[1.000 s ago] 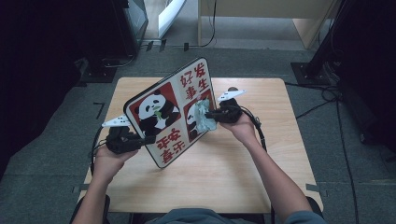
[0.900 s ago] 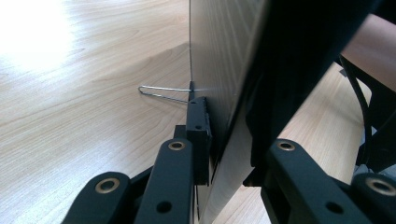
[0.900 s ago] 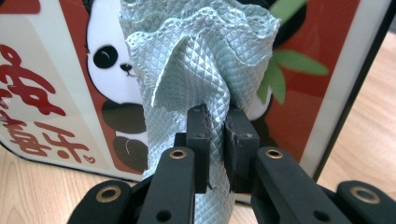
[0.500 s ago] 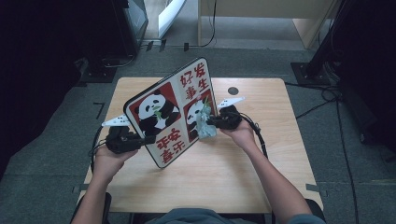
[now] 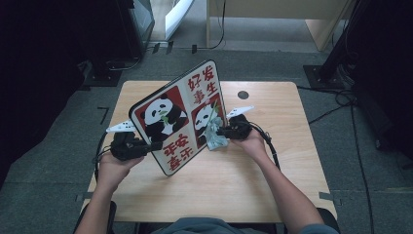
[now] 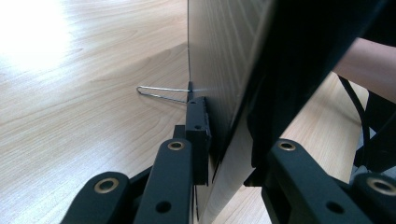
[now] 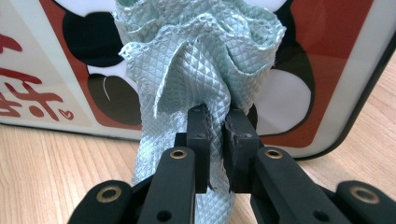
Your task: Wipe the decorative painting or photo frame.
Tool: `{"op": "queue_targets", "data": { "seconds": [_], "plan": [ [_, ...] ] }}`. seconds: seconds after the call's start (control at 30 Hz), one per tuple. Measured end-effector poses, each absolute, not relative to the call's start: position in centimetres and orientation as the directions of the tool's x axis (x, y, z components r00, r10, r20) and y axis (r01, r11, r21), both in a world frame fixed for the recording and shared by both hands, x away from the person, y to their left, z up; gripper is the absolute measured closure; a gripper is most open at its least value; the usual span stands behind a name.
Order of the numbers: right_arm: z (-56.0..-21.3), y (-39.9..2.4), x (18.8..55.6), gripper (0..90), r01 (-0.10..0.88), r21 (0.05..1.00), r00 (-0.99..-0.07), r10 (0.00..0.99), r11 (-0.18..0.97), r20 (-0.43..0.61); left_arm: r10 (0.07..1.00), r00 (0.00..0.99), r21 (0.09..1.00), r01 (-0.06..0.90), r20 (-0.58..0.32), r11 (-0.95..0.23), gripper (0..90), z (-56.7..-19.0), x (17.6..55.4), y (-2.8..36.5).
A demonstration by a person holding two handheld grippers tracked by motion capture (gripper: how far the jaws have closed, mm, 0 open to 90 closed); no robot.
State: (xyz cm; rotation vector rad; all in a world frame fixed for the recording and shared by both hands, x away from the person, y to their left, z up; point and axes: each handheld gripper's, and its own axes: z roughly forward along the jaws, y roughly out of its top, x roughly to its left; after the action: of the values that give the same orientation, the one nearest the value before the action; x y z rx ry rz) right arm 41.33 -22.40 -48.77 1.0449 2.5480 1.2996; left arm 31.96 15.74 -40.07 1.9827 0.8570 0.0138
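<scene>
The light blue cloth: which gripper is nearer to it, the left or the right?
Right. The right gripper is shut on the cloth; the left gripper clamps the panda board at its opposite edge.

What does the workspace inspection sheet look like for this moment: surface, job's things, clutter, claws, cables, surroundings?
Surface: wooden table, light wood with a dark round hole near the far right.
Job's things: panda board stood tilted on its lower edge; pale green cloth bunched against its printed face.
Clutter: a thin wire loop lies on the wood behind the board.
Claws: left claw clamps the board's edge; right claw is shut on the cloth.
Cables: black cable trails from the right claw; more run across the floor at right.
Surroundings: grey carpet, dark furniture at both sides.
</scene>
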Motion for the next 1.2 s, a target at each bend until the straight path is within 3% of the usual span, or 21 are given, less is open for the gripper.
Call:
{"op": "queue_targets", "data": {
  "seconds": [0.27,1.2],
  "plan": [
    [-48.2,-22.6,41.6,83.1,0.565,0.720,-0.753,0.609,0.403,0.250,0.578,0.752,0.768,0.560,-0.316,-0.309,79.0,-40.1,32.0,15.7],
    [-38.6,-21.5,41.1,83.9,0.438,0.820,-0.806,0.565,0.368,0.177,0.587,0.749,0.781,0.551,-0.307,-0.294,79.6,-40.2,31.9,15.8]
  ]
}}
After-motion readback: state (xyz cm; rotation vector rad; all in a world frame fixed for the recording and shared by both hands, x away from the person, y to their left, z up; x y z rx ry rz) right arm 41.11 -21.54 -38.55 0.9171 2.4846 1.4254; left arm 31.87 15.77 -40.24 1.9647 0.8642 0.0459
